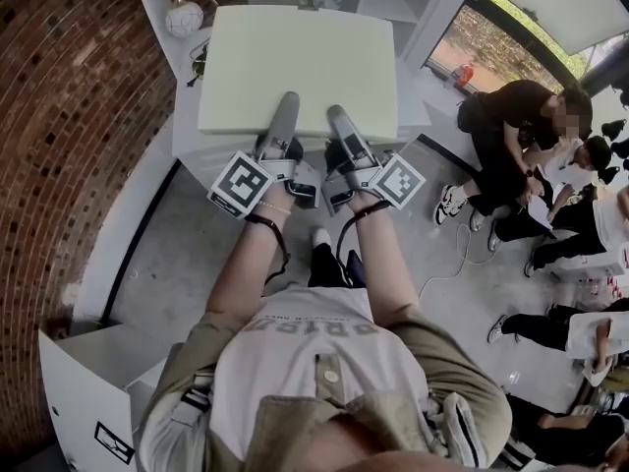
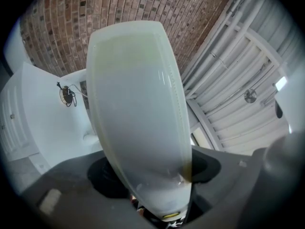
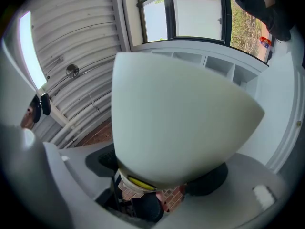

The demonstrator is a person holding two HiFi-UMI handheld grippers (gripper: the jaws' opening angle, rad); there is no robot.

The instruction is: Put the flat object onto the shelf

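The flat object is a thick, pale greenish-white square pad (image 1: 300, 67), held out level in front of the person in the head view. My left gripper (image 1: 283, 126) grips its near edge left of centre, and my right gripper (image 1: 339, 128) grips the same edge just to the right. Each is shut on the pad. In the left gripper view the pad (image 2: 138, 109) rises out of the jaws and fills the middle. In the right gripper view the pad (image 3: 176, 118) hides the jaw tips. A white shelf unit (image 1: 185, 131) stands under and behind it.
A curved brick wall (image 1: 69, 116) runs along the left. A round white globe (image 1: 184, 18) sits on the unit's far left. Open white shelf compartments (image 3: 214, 63) lie ahead. Several people (image 1: 531, 155) sit on the floor at right. A white box (image 1: 88, 382) stands at lower left.
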